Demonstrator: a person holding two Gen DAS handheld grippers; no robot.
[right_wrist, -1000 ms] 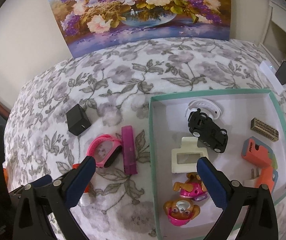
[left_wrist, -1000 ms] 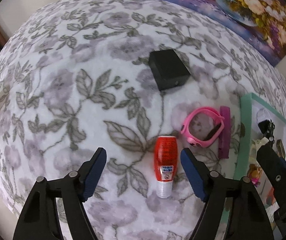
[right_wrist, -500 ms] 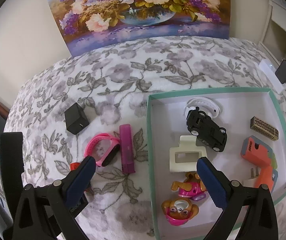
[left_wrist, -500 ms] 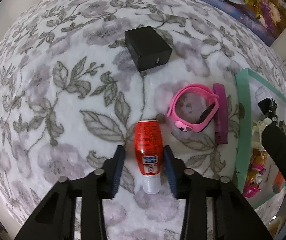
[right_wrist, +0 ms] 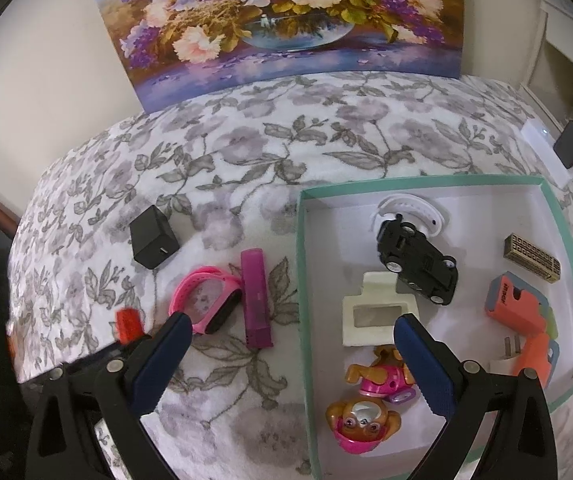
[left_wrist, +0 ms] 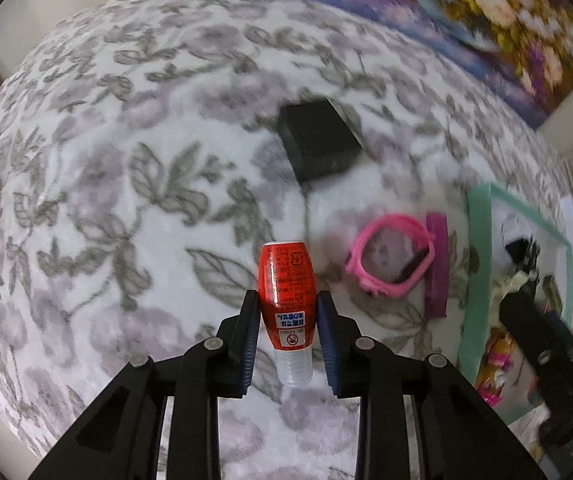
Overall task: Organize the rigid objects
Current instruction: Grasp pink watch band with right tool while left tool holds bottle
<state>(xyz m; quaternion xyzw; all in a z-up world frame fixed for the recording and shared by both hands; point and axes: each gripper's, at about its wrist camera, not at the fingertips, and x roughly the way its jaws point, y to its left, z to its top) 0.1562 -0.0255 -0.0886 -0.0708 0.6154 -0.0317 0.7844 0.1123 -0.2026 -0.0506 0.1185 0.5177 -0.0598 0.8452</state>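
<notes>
Red bottle (left_wrist: 287, 280) with a clear cap is clamped between the blue pads (left_wrist: 248, 332) of the left gripper (left_wrist: 286, 334), which grips the lower labelled part of the body; the cap points toward the camera and the rounded base points away. Whether the bottle is touching the floral blanket (left_wrist: 106, 200) cannot be determined. In the right wrist view the same bottle appears as a blurred red shape (right_wrist: 128, 323) at the near left of the scene. The right gripper (right_wrist: 292, 356) is released, its jaws spread wide with nothing between the pads, positioned above the left wall of the green-rimmed box (right_wrist: 303, 280). On the blanket to the left of the box lie a purple bar (right_wrist: 255, 298), a pink watch band (right_wrist: 206, 300) touching its left side, and a black cube (right_wrist: 153, 242) farther away and to the left. The box stands on the right side of the blanket. It contains a black toy car (right_wrist: 416, 264) near the far wall, resting partly on a white round item (right_wrist: 410, 210); a cream rectangular frame (right_wrist: 378, 312) just in front of the car; two toy pup figures (right_wrist: 366, 416) at the near left corner; a gold patterned block (right_wrist: 531, 256) at the far right; and an orange block set (right_wrist: 522, 312) with a white plug (right_wrist: 506, 356) at the near right. A flower painting (right_wrist: 278, 16) leans against the far wall.
</notes>
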